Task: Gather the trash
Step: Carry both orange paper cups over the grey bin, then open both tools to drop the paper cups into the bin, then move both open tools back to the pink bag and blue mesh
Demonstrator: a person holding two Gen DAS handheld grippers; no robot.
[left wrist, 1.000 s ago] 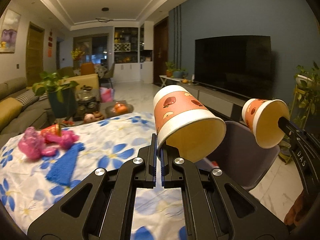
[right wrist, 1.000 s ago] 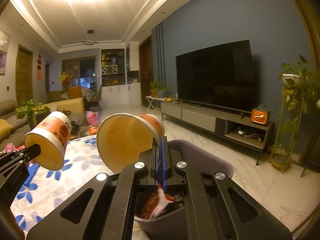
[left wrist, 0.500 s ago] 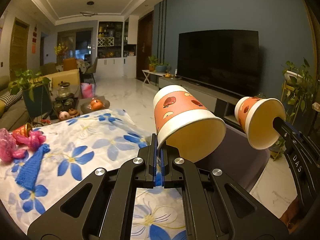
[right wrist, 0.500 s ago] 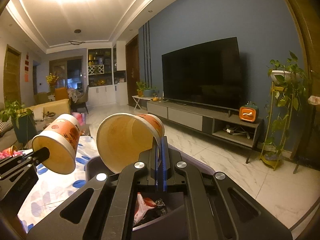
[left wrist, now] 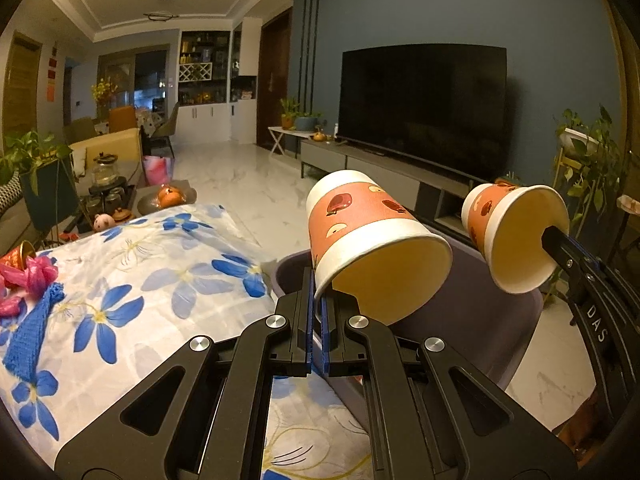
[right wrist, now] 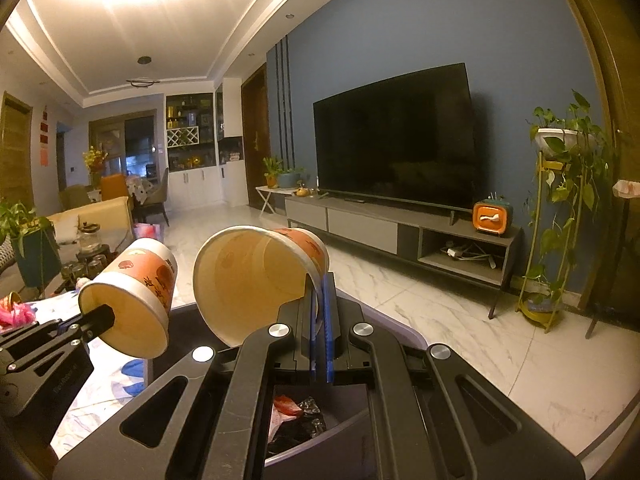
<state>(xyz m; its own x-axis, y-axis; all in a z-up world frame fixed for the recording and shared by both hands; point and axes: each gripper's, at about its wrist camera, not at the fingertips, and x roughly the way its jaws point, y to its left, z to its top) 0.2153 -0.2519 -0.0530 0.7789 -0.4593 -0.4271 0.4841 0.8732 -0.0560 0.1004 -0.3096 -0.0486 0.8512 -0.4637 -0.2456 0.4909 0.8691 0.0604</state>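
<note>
My left gripper [left wrist: 318, 300] is shut on the rim of an orange paper cup [left wrist: 360, 224] printed with apples, tilted with its mouth toward me. My right gripper [right wrist: 320, 304] is shut on the rim of a second, like cup [right wrist: 256, 276]. Both cups hang above a grey-purple trash bin [left wrist: 480, 312] that stands off the table's right edge. In the right wrist view the bin [right wrist: 392, 328] holds wrappers [right wrist: 296, 412]. Each view shows the other gripper's cup: the right one [left wrist: 516, 236] and the left one [right wrist: 132, 292].
A table with a white cloth with blue flowers [left wrist: 140, 280] lies to the left, with a blue knitted piece [left wrist: 32, 332] and pink items [left wrist: 28, 276] on it. A TV [right wrist: 392, 140] on a low console [right wrist: 400, 228] and a plant stand [right wrist: 560, 200] stand beyond on marble floor.
Both grippers have moved right, off the table, with their cups. The bin has come under them and fills more of both views.
</note>
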